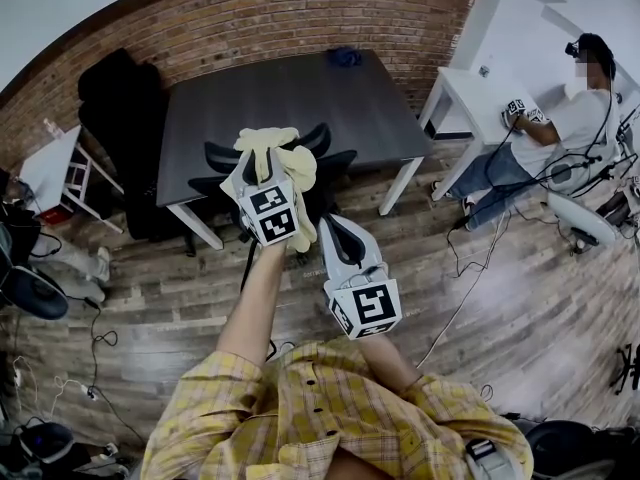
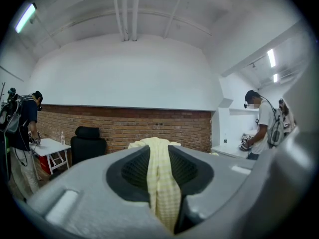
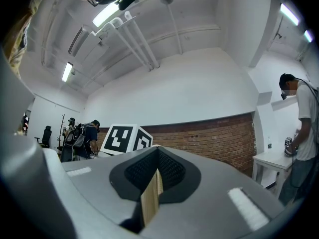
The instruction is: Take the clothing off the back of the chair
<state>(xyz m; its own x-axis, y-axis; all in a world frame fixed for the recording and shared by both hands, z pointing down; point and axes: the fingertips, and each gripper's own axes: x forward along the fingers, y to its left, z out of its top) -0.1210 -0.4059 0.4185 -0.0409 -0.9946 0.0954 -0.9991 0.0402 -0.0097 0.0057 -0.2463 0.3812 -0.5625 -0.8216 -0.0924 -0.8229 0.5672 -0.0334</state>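
Note:
A pale yellow checked garment (image 1: 278, 153) is bunched over the back of a black office chair (image 1: 335, 163) at the near edge of the dark table. My left gripper (image 1: 268, 166) is level at the chair back and shut on a fold of the garment (image 2: 162, 183), which runs pinched between its pads. My right gripper (image 1: 333, 224) is held just right of and nearer than the left one. It is beside the cloth's lower edge, and its jaws are together with nothing in them (image 3: 154, 172). The chair's seat is hidden behind the left gripper and the garment.
The dark table (image 1: 300, 88) stands against the brick wall, with a black armchair (image 1: 120, 108) and a white side table (image 1: 45, 163) to its left. A person (image 1: 560, 128) sits at a white desk on the right. Cables (image 1: 470, 268) trail over the wooden floor.

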